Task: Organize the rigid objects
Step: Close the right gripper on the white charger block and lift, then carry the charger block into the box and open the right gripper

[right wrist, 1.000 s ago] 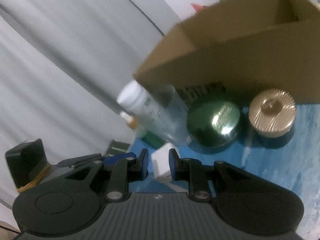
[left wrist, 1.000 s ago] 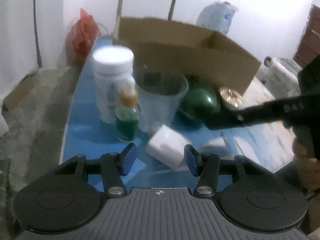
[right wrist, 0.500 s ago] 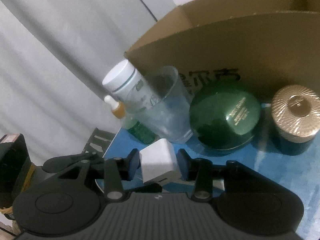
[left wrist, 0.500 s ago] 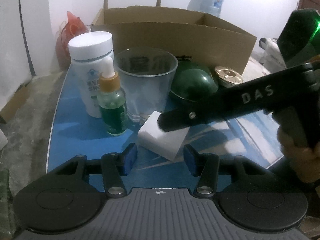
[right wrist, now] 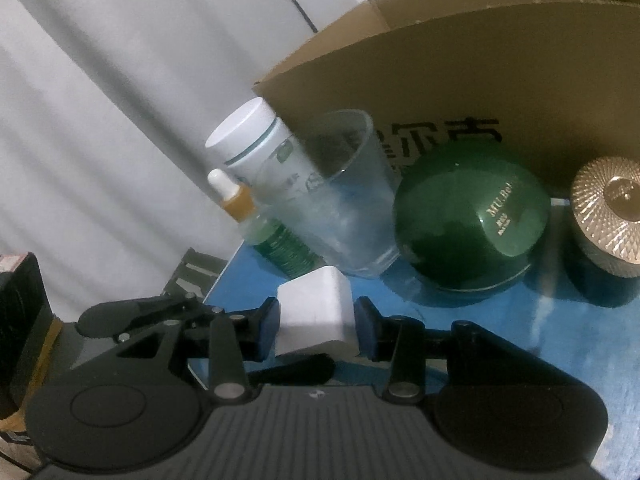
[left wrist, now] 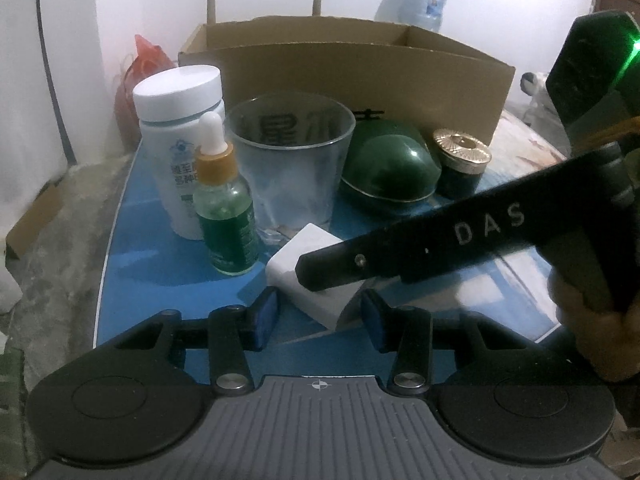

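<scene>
A: Left wrist view, item by item?

B: Blue table [left wrist: 120, 248], bearing: one white bottle [left wrist: 176, 148] with white cap, far left; one green dropper bottle [left wrist: 228, 216] just in front of it; one clear glass tumbler [left wrist: 292, 168] beside those; one dark green domed case [left wrist: 390, 172]; one gold-lidded jar [left wrist: 462, 164] at the right end. An open cardboard box [left wrist: 360, 68] stood behind the row.

A: And the white block?

B: White block [left wrist: 296, 276] lay on the table in front of the tumbler. The left gripper [left wrist: 319, 312] sat just short of it, its fingers apart and closing, not pressing on the block. The right gripper [left wrist: 320, 276] reached in from the right, marked "DAS", held by a hand [left wrist: 592, 320], its tip across the block.

A: Right wrist view?

B: Same stock, tilted: white bottle [right wrist: 252, 140], dropper bottle [right wrist: 256, 220], tumbler [right wrist: 344, 200], green case [right wrist: 472, 220], gold-lidded jar [right wrist: 608, 204], box [right wrist: 480, 60] behind. The white block [right wrist: 316, 312] sat between the fingers of the right gripper [right wrist: 316, 326].

A: Grasped?

B: Both blue pads [right wrist: 267, 326] lay against its sides, so it looked grasped, though a thin gap on the right side could not be ruled out.
</scene>
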{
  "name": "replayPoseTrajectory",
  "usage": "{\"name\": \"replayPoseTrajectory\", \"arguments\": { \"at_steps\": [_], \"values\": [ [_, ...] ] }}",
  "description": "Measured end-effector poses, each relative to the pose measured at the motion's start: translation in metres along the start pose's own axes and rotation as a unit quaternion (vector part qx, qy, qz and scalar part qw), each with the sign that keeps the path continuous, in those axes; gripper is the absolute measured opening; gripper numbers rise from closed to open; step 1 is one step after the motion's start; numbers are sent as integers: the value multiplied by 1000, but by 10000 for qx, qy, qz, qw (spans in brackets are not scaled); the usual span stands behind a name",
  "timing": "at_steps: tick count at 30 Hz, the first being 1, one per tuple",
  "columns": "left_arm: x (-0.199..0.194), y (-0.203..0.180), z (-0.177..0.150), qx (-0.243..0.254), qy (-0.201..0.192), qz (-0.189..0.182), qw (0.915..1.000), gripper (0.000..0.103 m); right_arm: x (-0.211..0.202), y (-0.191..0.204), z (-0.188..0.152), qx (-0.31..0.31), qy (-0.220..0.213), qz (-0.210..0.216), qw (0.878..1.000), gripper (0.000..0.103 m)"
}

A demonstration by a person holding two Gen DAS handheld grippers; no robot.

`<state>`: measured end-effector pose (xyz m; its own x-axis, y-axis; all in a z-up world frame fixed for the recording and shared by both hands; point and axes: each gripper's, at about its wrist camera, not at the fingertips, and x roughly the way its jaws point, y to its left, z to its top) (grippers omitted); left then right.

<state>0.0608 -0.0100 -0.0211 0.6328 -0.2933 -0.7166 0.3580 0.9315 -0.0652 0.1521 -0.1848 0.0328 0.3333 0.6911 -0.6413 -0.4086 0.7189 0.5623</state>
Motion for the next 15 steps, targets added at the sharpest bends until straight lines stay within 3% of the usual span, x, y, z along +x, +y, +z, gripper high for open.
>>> {"name": "replayPoseTrajectory", "arguments": {
  "at_steps": [15],
  "values": [
    [-42, -17, -4, 244, -291, 222, 9990, 44, -29, 35, -8, -398, -210, 79, 9990, 45]
  ]
}}
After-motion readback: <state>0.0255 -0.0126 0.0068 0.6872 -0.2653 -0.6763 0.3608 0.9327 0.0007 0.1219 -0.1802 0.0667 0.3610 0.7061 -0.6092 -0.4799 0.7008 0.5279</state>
